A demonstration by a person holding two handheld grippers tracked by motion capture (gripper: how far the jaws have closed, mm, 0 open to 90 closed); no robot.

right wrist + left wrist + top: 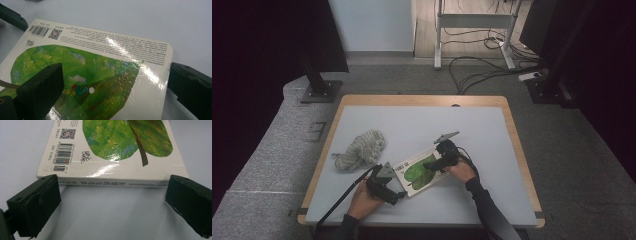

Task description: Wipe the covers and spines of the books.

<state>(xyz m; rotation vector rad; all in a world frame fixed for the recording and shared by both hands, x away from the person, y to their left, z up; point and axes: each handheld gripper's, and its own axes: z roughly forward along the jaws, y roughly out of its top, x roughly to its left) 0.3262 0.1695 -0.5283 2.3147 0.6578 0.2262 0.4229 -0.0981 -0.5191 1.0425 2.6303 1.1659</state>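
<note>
Near the front middle of the table (362,112) the book (414,172) lies flat, back cover up, green leaf art and barcode showing; it sits between my two grippers. My left gripper (112,202) is at the book's near-left end, jaws spread wide, facing the spine; in the left gripper view both jaws stand just short of the spine, one toward each end, table surface between them; nothing held. My right gripper (115,87) is over the book's right part; in the right gripper view jaws also wide apart, one above the green leaf on the cover, the other off the cover's rounded corner; can't tell if either pad touches the cover; not clamped on anything. The other gripper's jaw shows at that view's top left corner by the barcode. A bunched grey-white cloth (360,148) lies left of the book, apart from it.
</note>
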